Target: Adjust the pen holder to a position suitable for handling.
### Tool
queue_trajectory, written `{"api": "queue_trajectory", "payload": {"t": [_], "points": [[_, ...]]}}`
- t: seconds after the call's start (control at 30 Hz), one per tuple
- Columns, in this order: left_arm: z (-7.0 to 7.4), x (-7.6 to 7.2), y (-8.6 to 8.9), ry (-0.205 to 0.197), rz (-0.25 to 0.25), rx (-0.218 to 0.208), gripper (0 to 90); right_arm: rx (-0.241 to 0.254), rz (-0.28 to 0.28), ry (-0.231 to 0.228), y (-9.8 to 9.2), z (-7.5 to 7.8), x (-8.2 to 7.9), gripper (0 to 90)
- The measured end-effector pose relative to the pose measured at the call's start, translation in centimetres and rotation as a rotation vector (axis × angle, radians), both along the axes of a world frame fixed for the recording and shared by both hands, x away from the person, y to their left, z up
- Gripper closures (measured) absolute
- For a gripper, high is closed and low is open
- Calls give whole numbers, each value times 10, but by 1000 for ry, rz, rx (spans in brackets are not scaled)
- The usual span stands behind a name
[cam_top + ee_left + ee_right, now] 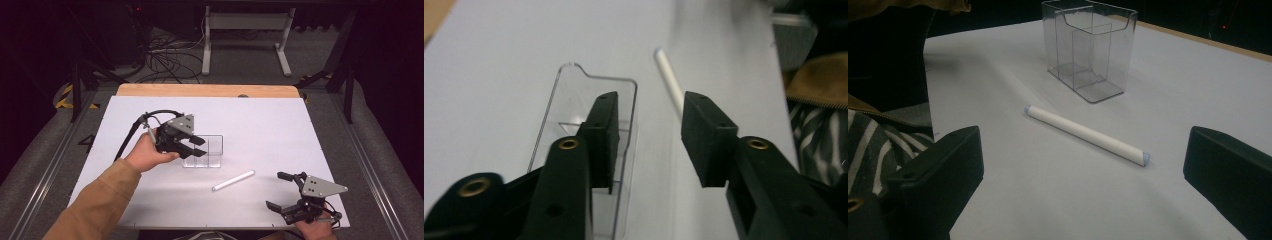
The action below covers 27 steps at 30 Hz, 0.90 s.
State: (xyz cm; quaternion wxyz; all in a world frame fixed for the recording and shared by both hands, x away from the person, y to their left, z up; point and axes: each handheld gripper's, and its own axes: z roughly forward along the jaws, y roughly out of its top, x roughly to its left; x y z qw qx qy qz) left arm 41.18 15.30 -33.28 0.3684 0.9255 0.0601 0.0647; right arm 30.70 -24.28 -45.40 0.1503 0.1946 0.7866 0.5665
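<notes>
A clear plastic holder (pixel 209 151) with compartments stands upright near the middle of the white board. My left gripper (pixel 201 146) is at its left end and open. In the left gripper view (pixel 649 130) one jaw is over the holder's (pixel 574 95) opening and the other outside its side wall, with the wall between them and a gap on each side. A white stick (pixel 233 180) lies flat on the board to the right of the holder and nearer the person. My right gripper (pixel 275 190) is at the front right, wide open and empty, and it faces the stick (pixel 1085 134) and holder (pixel 1088 50).
The white board (pixel 150 110) covers a wooden table whose far edge (pixel 205 90) shows. Black rails run along both sides of the table. A desk frame (pixel 245 40) and cables lie on the floor beyond. A mustard sleeve (pixel 95 205) comes in at the lower left.
</notes>
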Motion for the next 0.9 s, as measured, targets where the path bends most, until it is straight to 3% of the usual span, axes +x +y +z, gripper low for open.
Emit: {"api": "queue_trajectory", "payload": {"t": [0.03,0.1,0.17,0.2,0.37,0.4,0.6,0.7,0.9], "points": [[2,-8,11,-7,26,-79,572,3,0,3,0,0,0,32],[1,-16,21,-16,66,-136,533,-2,-2,0,1,0,0,32],[-1,-22,29,-20,104,-173,485,1,-3,4,1,0,0,32],[-1,-22,29,-20,104,-173,450,1,-3,4,1,0,0,32],[-9,-36,47,-40,204,-226,349,-6,-3,9,2,1,1,31],[-12,-41,54,-30,226,-262,340,-5,-6,9,2,1,2,30],[-19,-49,65,-20,265,-298,274,-3,-18,-6,1,6,2,25],[-23,-55,71,-35,290,-325,248,4,-18,3,0,7,5,25],[-29,-62,78,-46,311,-335,224,-3,-27,-17,2,10,5,24]]}}
